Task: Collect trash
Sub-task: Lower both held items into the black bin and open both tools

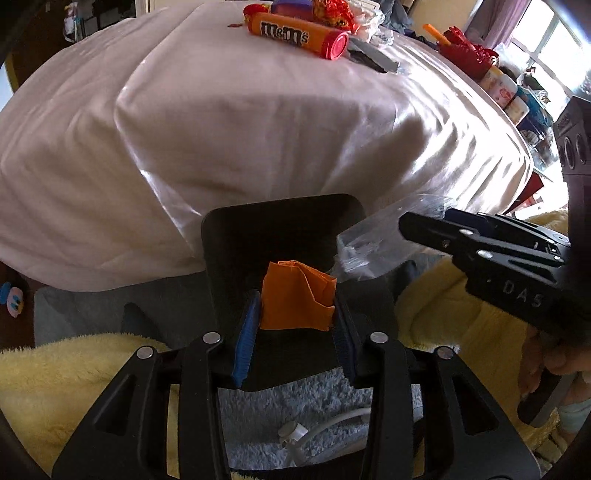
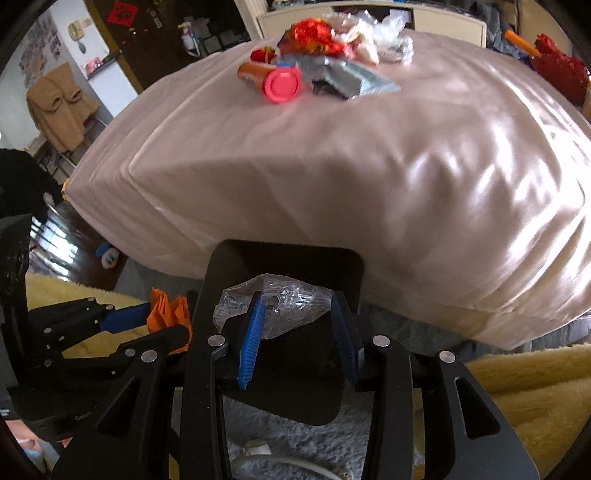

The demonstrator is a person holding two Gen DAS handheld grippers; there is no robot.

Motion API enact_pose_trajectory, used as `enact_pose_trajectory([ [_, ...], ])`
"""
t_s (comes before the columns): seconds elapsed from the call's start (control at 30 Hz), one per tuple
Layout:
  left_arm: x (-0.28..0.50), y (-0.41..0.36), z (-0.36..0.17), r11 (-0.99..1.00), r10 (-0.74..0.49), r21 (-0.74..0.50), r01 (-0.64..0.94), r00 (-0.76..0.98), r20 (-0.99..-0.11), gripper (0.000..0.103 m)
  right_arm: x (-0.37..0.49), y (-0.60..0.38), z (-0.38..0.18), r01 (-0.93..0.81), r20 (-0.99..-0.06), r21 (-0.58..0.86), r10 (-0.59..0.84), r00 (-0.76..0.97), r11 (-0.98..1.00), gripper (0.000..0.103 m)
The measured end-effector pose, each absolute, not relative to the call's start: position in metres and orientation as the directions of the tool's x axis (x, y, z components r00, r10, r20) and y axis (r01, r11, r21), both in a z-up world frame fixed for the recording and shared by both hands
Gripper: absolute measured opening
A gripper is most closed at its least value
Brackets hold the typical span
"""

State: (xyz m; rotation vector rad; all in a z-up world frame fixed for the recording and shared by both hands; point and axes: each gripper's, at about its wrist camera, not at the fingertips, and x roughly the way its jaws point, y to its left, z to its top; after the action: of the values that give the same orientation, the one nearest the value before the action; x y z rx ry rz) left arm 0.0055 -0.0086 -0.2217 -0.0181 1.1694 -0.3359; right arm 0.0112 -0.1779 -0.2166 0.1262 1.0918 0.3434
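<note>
My left gripper (image 1: 297,301) is shut on a crumpled orange paper (image 1: 295,299) and holds it over a black bin (image 1: 236,225) beside the bed. My right gripper (image 2: 297,304) is shut on a clear plastic wrapper (image 2: 284,299) over the same bin (image 2: 229,266). The right gripper also shows in the left wrist view (image 1: 424,225), with the wrapper (image 1: 373,236). The left gripper with the orange paper (image 2: 168,308) shows in the right wrist view. More trash lies on the bed: an M&M's tube (image 1: 295,34), red foil wrappers (image 2: 314,31), a grey wrapper (image 2: 354,79), and clear plastic (image 2: 391,35).
The bed's pale sheet (image 1: 258,110) fills the middle. Yellow fleece (image 1: 55,387) and a grey rug (image 1: 295,398) with a white cable (image 1: 295,432) lie below the grippers. Shelves with boxes (image 1: 509,92) stand at the right. A toy (image 1: 13,297) lies on the floor.
</note>
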Motion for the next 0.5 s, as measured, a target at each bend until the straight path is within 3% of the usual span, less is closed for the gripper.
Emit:
enact_pose_trajectory([
  [0.03,0.006,-0.009,-0.223,0.95,-0.268,-0.188,0.249,0.345,-0.9,0.039,0.012,-0.177,-0.218,-0.209,-0.848,0.275,0.339,0.408,0.939,0.043],
  [0.1,0.008,-0.01,-0.224,0.952,-0.259,-0.181,0.246,0.34,-0.904,0.052,0.015,-0.177,-0.22,-0.203,-0.849,0.285,0.345,0.4,0.937,0.051],
  [0.17,0.008,-0.011,-0.225,0.954,-0.249,-0.17,0.246,0.339,-0.907,0.058,0.018,-0.177,-0.222,-0.194,-0.85,0.292,0.347,0.396,0.937,0.059],
  [0.5,0.003,0.003,-0.22,0.961,-0.23,-0.153,0.232,0.353,-0.907,0.068,0.022,-0.193,-0.204,-0.152,-0.836,0.277,0.316,0.449,0.949,0.064],
])
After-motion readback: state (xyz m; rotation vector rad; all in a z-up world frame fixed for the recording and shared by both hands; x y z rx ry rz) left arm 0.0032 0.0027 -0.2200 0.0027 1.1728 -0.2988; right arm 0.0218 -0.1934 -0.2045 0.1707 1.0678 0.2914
